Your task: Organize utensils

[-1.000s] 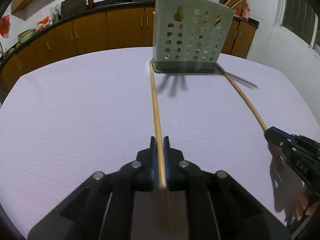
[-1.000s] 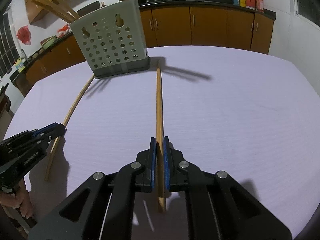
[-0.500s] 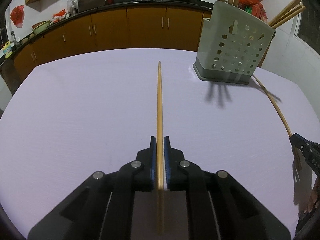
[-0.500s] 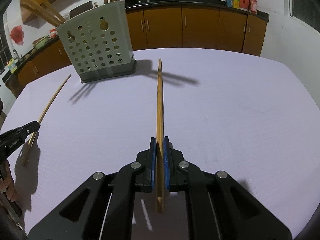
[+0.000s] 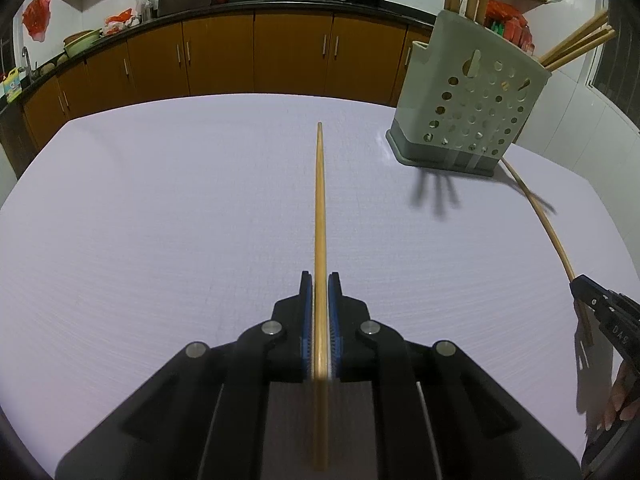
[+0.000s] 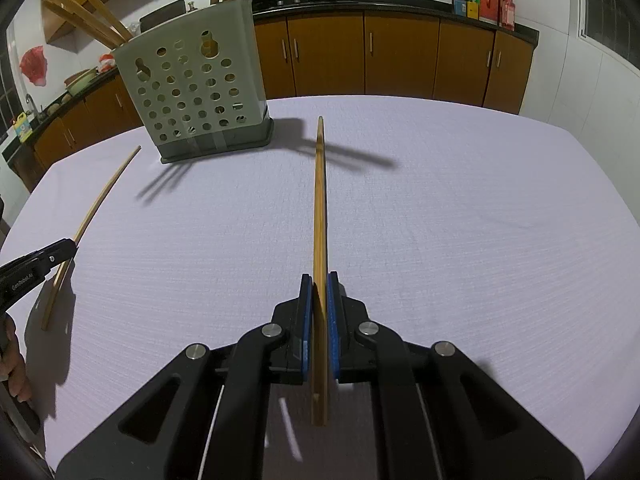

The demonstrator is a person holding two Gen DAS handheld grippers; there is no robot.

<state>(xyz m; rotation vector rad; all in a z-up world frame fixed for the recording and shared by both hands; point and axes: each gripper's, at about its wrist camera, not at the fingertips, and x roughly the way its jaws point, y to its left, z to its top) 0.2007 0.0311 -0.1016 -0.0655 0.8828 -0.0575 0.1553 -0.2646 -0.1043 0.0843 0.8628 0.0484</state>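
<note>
On the lilac table [image 5: 160, 220]: one perforated holder [image 6: 200, 92] already stocked with several chopsticks; left gripper [image 5: 320, 292] clenched on one chopstick [image 5: 320, 200], right gripper [image 6: 316, 292] clenched on another chopstick [image 6: 320, 200], both lifted beside the holder, insertion outstanding.

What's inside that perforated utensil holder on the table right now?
Wooden chopsticks stand in the utensil holder, some upright and some leaning out over its rim. Bits of them show through the holes; their lower ends and the holder's bottom are hidden by its walls.
</note>
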